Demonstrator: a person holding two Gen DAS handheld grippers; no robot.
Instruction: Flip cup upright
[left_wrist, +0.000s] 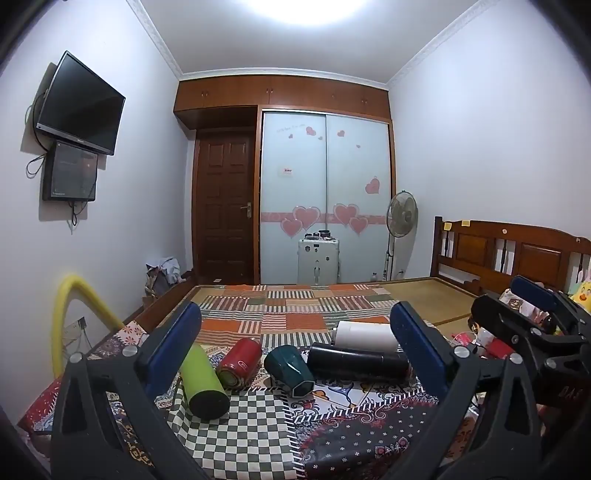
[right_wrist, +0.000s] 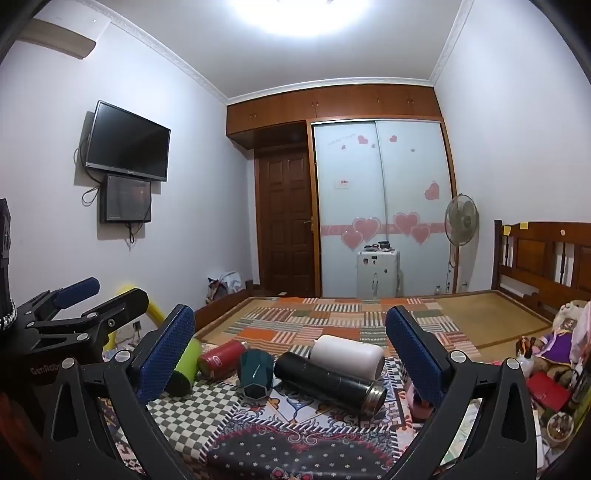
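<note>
Several cups lie on their sides on the patchwork bedspread: a lime green one (left_wrist: 204, 382) (right_wrist: 185, 369), a red one (left_wrist: 238, 363) (right_wrist: 220, 358), a dark teal faceted one (left_wrist: 290, 370) (right_wrist: 255, 374), a black flask (left_wrist: 358, 362) (right_wrist: 328, 380) and a white one (left_wrist: 365, 336) (right_wrist: 347, 354). My left gripper (left_wrist: 295, 354) is open and empty, just in front of the row. My right gripper (right_wrist: 290, 354) is open and empty, also short of the cups. Each gripper shows at the edge of the other's view, the right one (left_wrist: 532, 325) and the left one (right_wrist: 74, 314).
The bed's wooden headboard (left_wrist: 517, 254) is at right, with toys and clutter (right_wrist: 554, 369) beside the cups. A yellow foam tube (left_wrist: 70, 314) stands at the bed's left edge. A fan (left_wrist: 402, 218), a suitcase (left_wrist: 318, 260) and a wardrobe stand beyond.
</note>
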